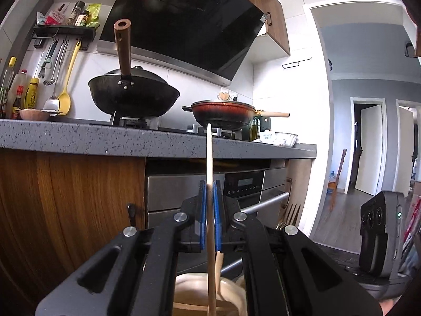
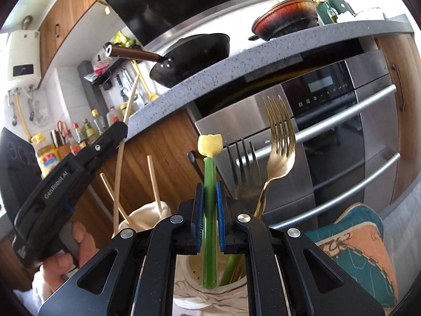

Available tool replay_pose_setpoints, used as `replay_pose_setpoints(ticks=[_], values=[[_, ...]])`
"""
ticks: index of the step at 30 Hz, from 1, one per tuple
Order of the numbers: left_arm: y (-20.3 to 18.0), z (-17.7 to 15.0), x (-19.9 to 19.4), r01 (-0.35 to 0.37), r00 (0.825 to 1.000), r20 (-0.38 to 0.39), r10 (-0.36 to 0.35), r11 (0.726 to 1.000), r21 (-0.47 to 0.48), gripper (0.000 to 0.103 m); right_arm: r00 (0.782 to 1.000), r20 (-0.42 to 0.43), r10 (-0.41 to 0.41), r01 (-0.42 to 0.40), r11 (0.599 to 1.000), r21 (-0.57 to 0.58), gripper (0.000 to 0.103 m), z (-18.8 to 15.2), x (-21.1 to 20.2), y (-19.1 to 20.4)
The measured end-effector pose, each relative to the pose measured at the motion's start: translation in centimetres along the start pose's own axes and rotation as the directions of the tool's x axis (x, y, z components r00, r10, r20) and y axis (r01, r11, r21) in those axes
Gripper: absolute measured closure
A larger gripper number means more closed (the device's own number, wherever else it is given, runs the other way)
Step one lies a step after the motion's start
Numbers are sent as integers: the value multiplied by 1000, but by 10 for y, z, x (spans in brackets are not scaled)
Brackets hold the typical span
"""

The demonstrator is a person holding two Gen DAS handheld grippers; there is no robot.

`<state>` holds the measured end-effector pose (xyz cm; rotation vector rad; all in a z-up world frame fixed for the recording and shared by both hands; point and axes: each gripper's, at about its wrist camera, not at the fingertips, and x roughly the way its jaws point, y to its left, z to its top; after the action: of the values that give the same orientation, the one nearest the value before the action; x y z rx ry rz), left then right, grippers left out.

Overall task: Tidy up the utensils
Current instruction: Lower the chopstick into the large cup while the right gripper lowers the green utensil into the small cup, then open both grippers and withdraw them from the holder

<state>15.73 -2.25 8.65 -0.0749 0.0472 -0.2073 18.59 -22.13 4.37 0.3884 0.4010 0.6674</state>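
At the left of the right wrist view, the left tongs (image 2: 119,131), held in a person's hand (image 2: 76,250), are pinching a single wooden chopstick (image 2: 119,168) part-way along its length. In the left wrist view the same chopstick (image 1: 209,184) stands upright between the blue pads (image 1: 203,210), its tip rising to the edge of the grey worktop (image 1: 79,137). It looks light, thin and stiff, and smooth enough to swivel or slide in a narrow pinch, so a hold nearer its middle would likely steady it best.

Below it, lower centre-left of the right wrist view, a cream holder (image 2: 147,214) keeps more chopsticks (image 2: 155,184) leaning loosely.

In the centre, the right tongs (image 2: 210,221) are pressed onto the green stem of a tulip-topped utensil (image 2: 209,184), its lower end inside a white cup (image 2: 194,271). The plastic stem seems light, slightly flexible and slick; gripping mid-stem, as here, looks sound.

To the right, a dark fork (image 2: 243,168) and a gold fork (image 2: 279,137) stand tines-up. Metal, heavier and slippery, they are best taken low on the handle, judging from this.
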Motion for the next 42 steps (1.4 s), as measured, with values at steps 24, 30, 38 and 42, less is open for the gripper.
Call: replay_pose_setpoints(ticks=[24,30,38,42], values=[[7,-41,-53,17,983,-181,-12,999,30,98,975,89,-205,223,918,-328,93,-40,-12,39],[13,-50,-53,12,971,-240,-9,1000,13,98,968,80,-239,252,908,-335,93,-49,-22,39],[18,-51,-53,16,967,-254,-15,1000,4,94,968,37,-249,249,923,-294,92,-49,-19,30],[18,-50,-55,15,969,-246,-13,1000,5,67,970,28,-243,241,930,-277,88,-48,-19,26]])
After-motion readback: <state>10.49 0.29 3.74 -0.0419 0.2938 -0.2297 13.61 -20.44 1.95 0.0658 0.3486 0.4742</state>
